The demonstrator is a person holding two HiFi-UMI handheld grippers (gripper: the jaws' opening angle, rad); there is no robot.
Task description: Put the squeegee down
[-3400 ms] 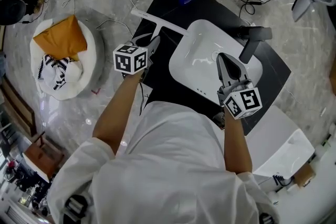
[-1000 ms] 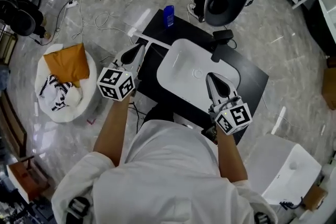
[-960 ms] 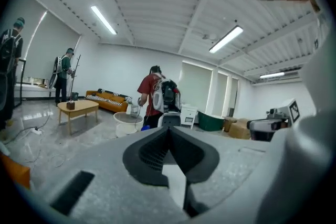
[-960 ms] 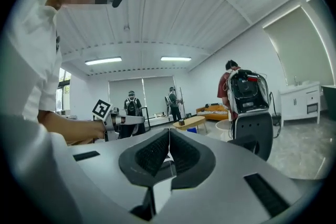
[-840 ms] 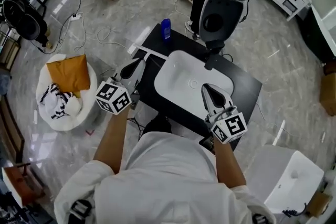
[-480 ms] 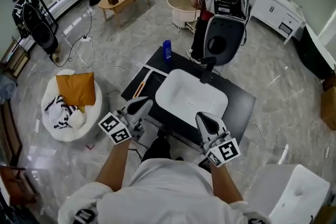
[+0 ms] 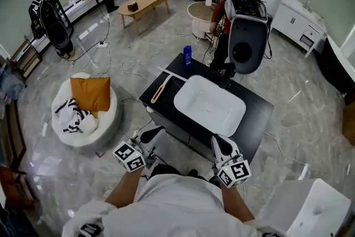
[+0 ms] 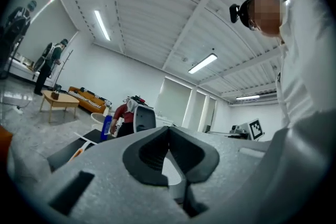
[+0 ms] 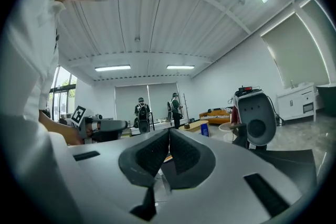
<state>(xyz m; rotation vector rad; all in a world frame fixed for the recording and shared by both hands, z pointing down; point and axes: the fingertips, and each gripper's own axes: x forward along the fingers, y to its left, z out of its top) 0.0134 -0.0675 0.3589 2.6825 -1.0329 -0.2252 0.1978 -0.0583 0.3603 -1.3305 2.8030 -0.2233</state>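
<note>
Squeegee on the table, both grippers shut and empty

Squeegee lies flat on the black table, at about 9 o'clock from the white basin in the head view. Its white blade is at the far end and its orange-marked handle points back toward the person. The blade end comes near the basin's rim; whether they touch cannot be told. Nothing holds the squeegee.

A blue bottle stands upright on the table's far corner, at about 12 o'clock from the squeegee.

Left gripper hangs off the table's near edge, at roughly 6 o'clock from the squeegee and well apart from it. Its own view shows the jaws pressed together with nothing between them. Right gripper sits at about 6 o'clock from the basin, over the table's near edge. Its jaws are likewise closed on nothing.

Off at 9 o'clock from the table, a white pouf on the floor carries an orange cushion and a striped cloth.
</note>
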